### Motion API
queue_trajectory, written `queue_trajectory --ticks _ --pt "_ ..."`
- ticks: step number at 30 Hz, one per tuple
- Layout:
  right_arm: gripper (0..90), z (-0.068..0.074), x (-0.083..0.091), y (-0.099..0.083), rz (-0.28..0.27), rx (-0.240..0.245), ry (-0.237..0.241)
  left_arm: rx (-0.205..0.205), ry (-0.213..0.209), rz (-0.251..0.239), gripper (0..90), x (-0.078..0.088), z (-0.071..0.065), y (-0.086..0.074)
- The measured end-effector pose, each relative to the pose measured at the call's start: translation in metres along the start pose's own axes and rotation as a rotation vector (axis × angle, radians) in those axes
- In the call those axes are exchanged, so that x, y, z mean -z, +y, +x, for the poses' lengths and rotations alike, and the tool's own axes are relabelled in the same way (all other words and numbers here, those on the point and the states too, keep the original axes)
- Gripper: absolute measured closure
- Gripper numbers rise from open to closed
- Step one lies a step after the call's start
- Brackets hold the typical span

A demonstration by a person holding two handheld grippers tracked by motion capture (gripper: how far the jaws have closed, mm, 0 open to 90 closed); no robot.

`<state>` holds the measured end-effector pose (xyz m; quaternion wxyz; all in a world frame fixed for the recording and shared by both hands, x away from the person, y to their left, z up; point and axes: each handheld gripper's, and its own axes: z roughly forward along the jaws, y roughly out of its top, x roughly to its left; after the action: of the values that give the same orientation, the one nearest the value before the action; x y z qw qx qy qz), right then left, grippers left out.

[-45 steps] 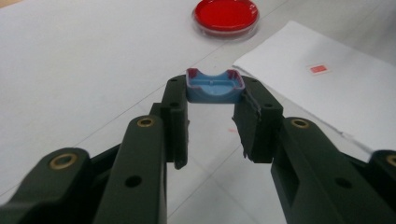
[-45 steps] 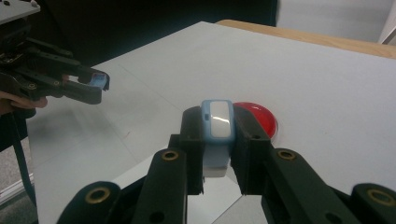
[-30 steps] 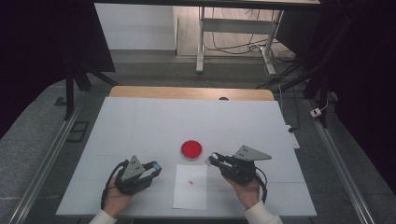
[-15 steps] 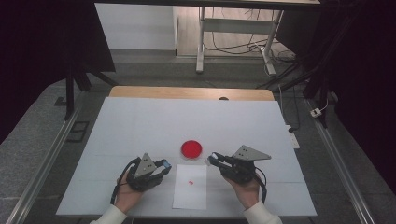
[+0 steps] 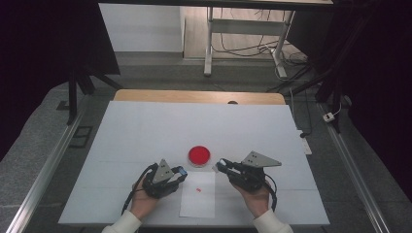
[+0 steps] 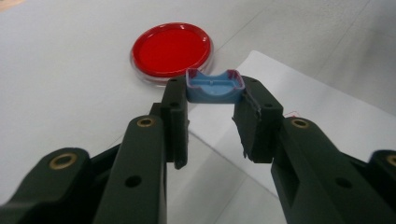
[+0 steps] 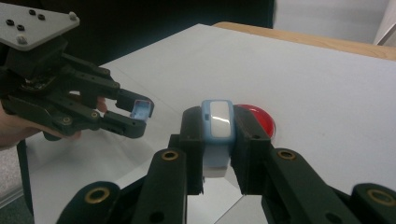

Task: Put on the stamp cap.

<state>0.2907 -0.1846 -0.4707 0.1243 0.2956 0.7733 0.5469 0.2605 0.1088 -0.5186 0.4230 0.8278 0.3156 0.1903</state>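
Observation:
A small blue cap (image 6: 215, 87) with a purple rim sits between the tips of my left gripper (image 6: 215, 95), which is shut on it. In the high view the left gripper (image 5: 180, 171) hovers at the left edge of a white paper sheet (image 5: 198, 201), just below a round red dish (image 5: 199, 155). My right gripper (image 7: 217, 140) is shut on a blue and white oblong piece (image 7: 217, 122). That right gripper (image 5: 219, 165) points left, just right of the dish. The left gripper (image 7: 140, 112) with its blue cap faces it from close by.
The sheet carries a small red mark (image 5: 198, 189). Everything lies on a white table top (image 5: 145, 126) with a wooden strip (image 5: 194, 96) along its far edge. Metal rails (image 5: 43, 165) flank the table, and cables lie on the floor beyond.
My left gripper has moved right with the blue cap, from the table's left part up to the sheet's edge near the dish. The right gripper has stayed put.

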Motion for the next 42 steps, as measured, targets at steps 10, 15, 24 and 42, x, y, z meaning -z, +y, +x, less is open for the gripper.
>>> queue_trajectory --ticks 10,15,24,42 --pt "74.9 0.000 0.001 0.001 -0.007 0.000 -0.003 -0.017 -0.015 0.008 65.4 -0.013 -0.008 0.006" --pt "74.9 0.000 0.000 0.001 -0.005 -0.001 -0.002 -0.026 -0.021 0.006 65.4 -0.017 -0.012 0.010" --pt "74.9 0.001 -0.001 0.000 -0.002 0.002 0.000 -0.031 -0.034 0.002 65.3 -0.024 -0.020 0.016" --pt "74.9 0.001 -0.001 -0.001 -0.009 0.002 -0.004 -0.069 -0.058 0.001 65.3 -0.044 -0.038 0.033"
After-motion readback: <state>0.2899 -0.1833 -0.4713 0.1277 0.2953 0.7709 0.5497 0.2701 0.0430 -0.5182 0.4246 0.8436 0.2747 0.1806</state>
